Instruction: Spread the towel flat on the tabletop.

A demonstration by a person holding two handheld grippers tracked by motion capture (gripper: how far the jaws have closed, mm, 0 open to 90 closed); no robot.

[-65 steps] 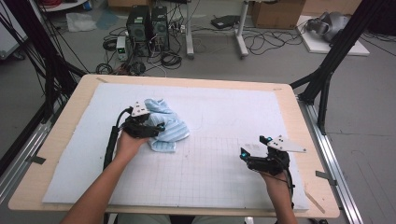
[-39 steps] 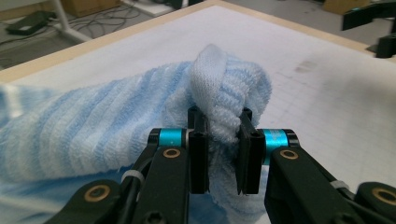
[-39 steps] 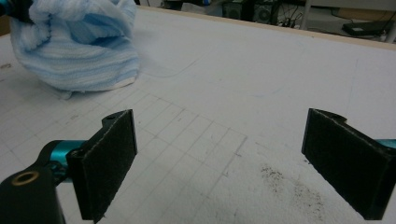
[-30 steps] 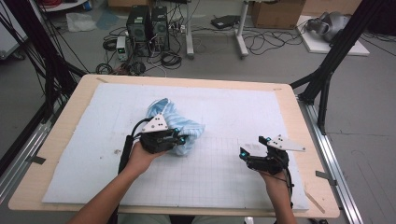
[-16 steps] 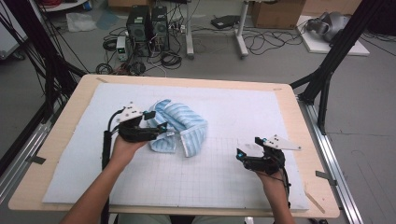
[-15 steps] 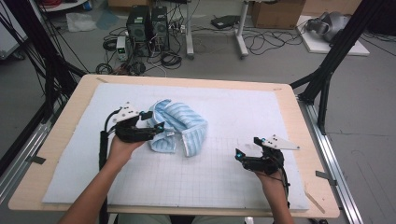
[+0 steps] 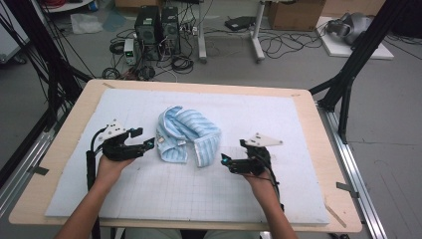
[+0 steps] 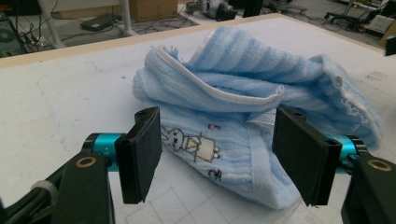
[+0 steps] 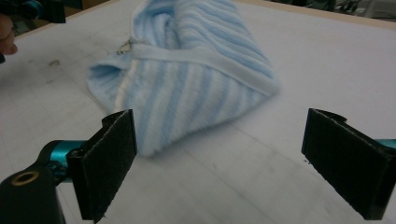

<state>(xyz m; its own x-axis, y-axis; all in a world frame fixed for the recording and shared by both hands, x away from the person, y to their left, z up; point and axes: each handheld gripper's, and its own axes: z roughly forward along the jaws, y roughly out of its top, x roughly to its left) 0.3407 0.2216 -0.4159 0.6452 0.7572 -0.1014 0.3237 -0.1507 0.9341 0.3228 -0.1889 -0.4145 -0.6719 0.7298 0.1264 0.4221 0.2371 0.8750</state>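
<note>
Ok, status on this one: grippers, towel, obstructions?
Left gripper just opened, off the towel. Right gripper open, short of it. Towel crumpled mid-mat. Nothing in the way.

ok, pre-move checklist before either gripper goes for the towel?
1. Left gripper open: ok. Jaws have just been opening and stand wide, a towel edge in the gap, pads not pressing it.
2. Right gripper open: ok. Jaws wide apart, nothing between them.
3. Towel released: ok. It lies bunched on the mat, free of both grippers.
4. Towel flat: not ok. Folded over itself, white hem curling across the top.
5. Right gripper lined up: ok. Near corner of the towel sits just ahead of its jaws.
6. Layers at the left edge: cannot tell how many lie there.
</note>
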